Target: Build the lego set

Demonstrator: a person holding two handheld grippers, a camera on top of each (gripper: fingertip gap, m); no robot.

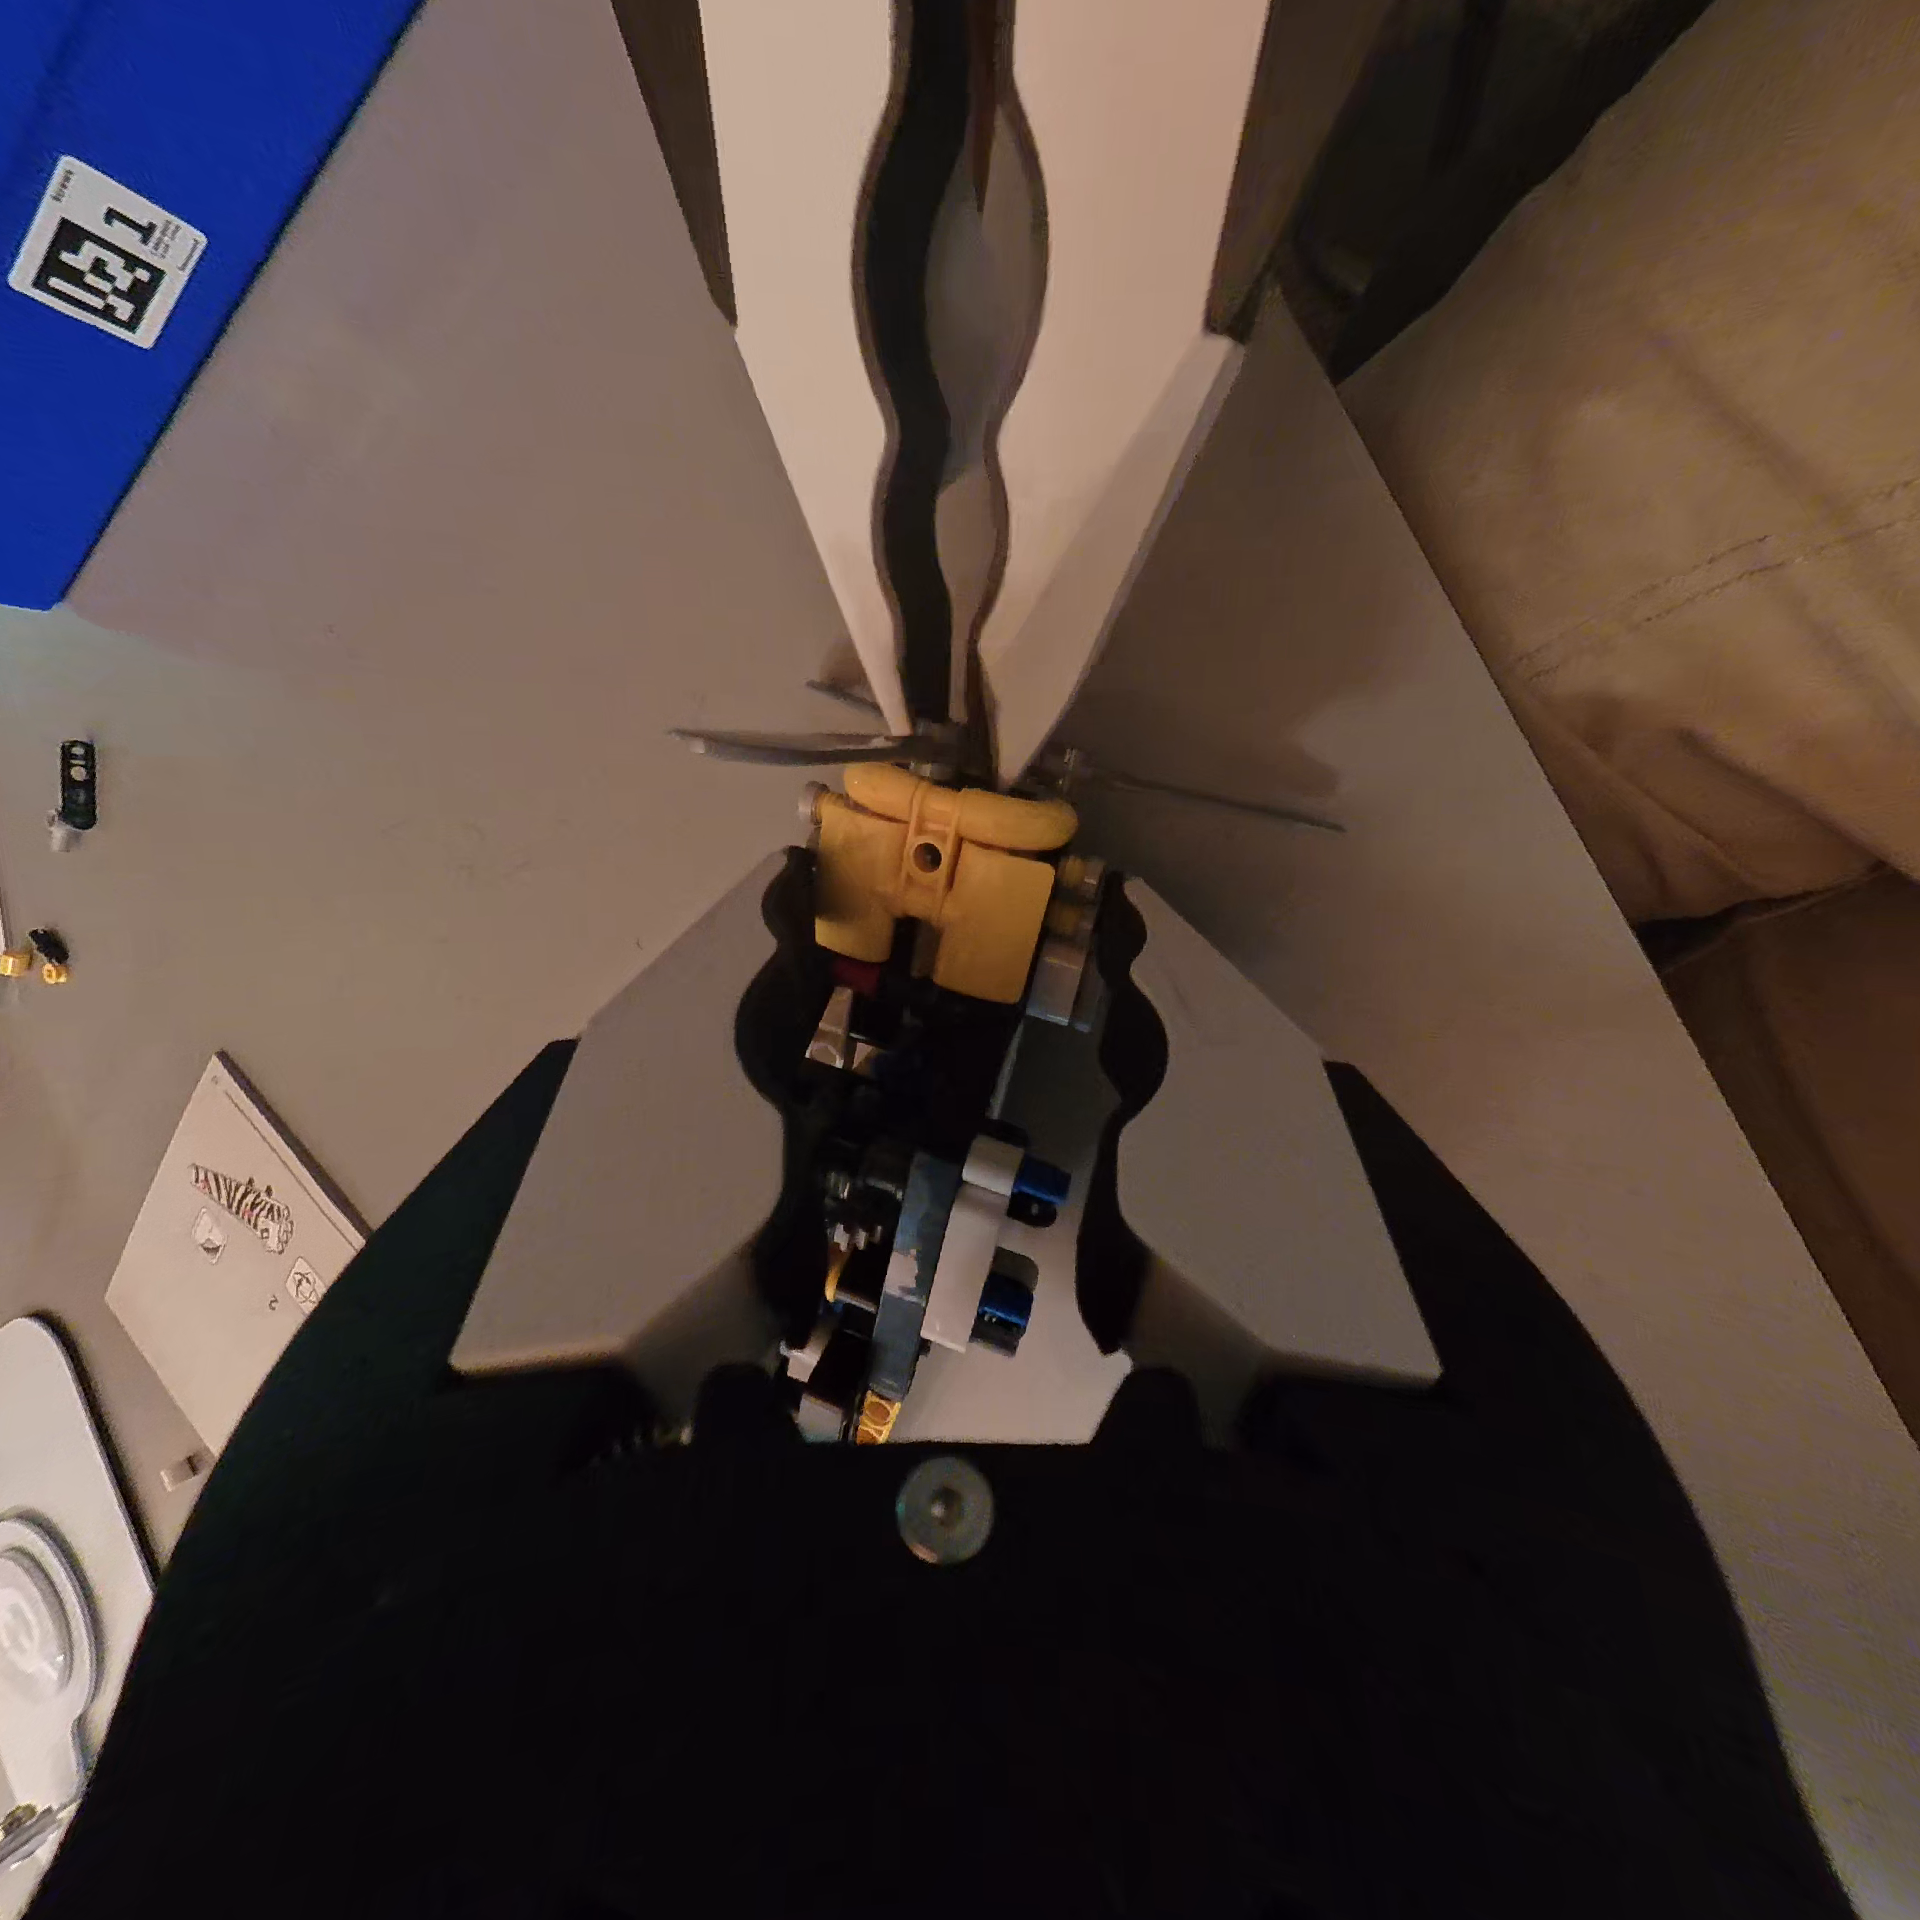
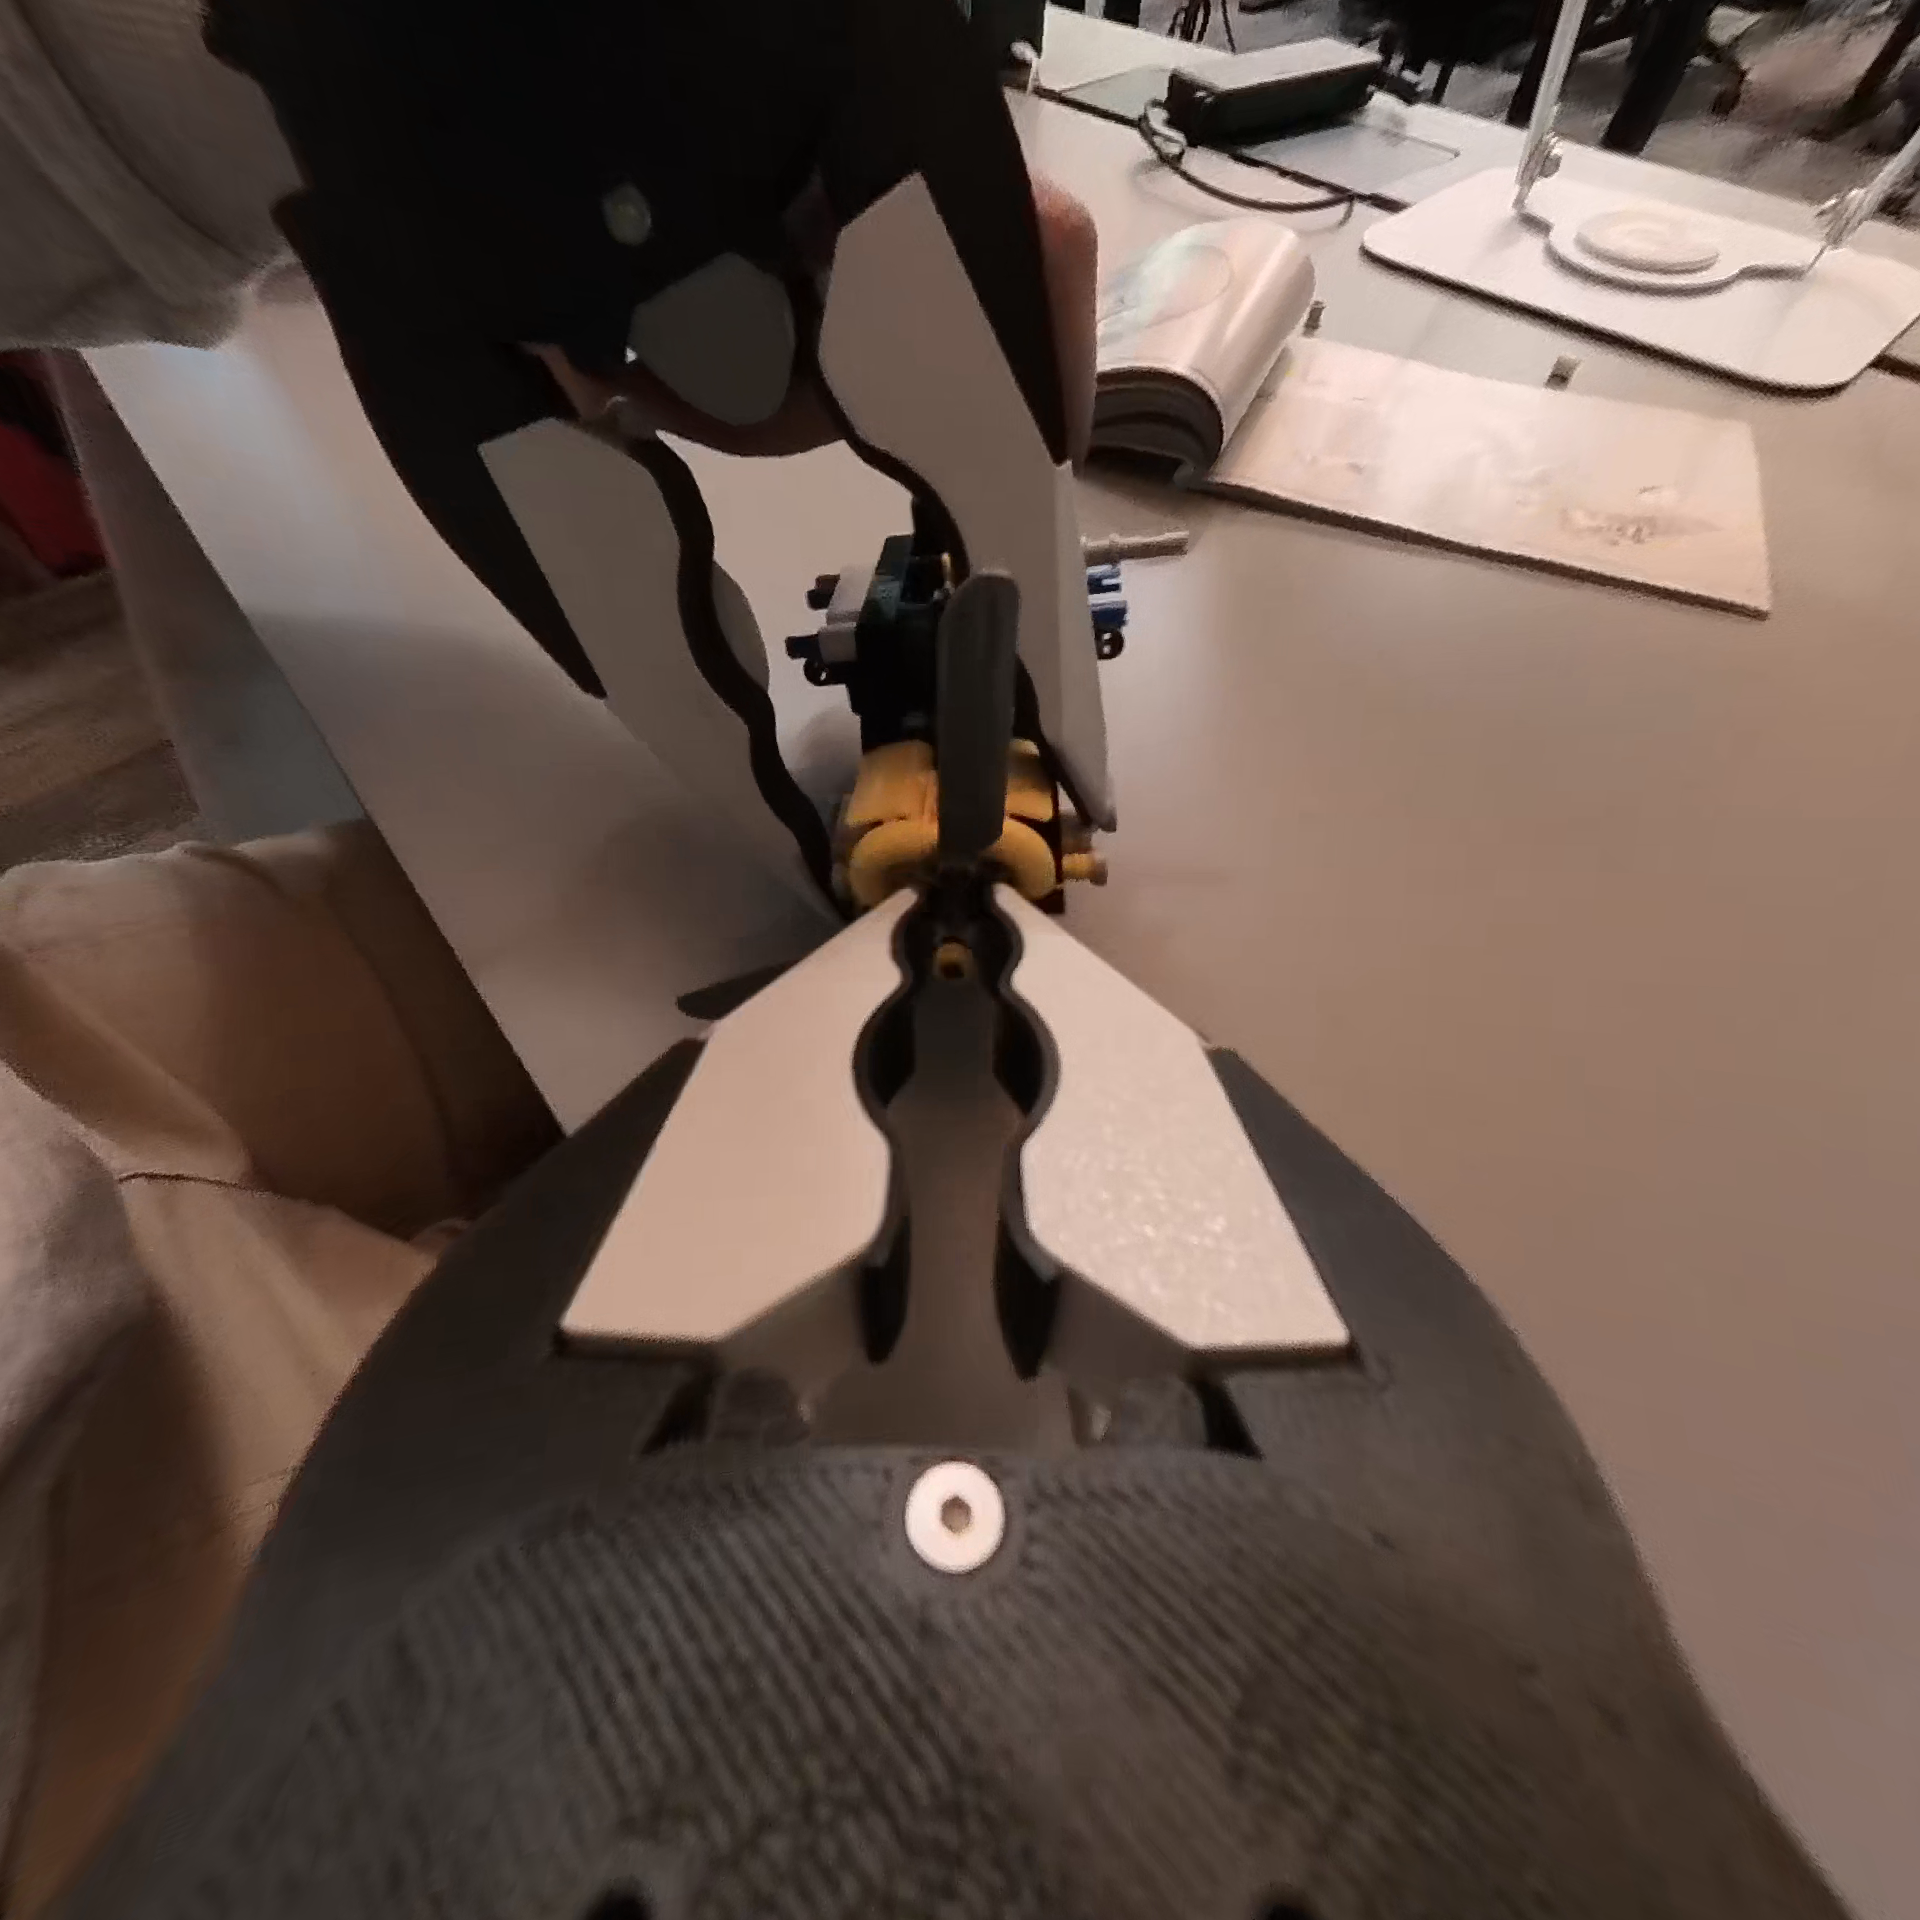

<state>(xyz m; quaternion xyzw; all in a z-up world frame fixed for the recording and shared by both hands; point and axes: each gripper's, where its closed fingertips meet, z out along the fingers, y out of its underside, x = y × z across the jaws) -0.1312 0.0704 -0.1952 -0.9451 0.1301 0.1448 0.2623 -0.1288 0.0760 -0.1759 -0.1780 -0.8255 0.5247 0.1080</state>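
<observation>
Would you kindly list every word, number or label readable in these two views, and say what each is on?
White sticker on the blue box: printed marks, not transcribed here.
Instruction page, left wrist view: print too small to read.
Open booklet, right wrist view: blurred, unreadable.
Lego model: no writing visible.

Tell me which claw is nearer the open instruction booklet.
Left. The left claw, gripping the lego model, sits just beside the open instruction booklet; the right claw holds the model's propeller end, farther back.
</observation>
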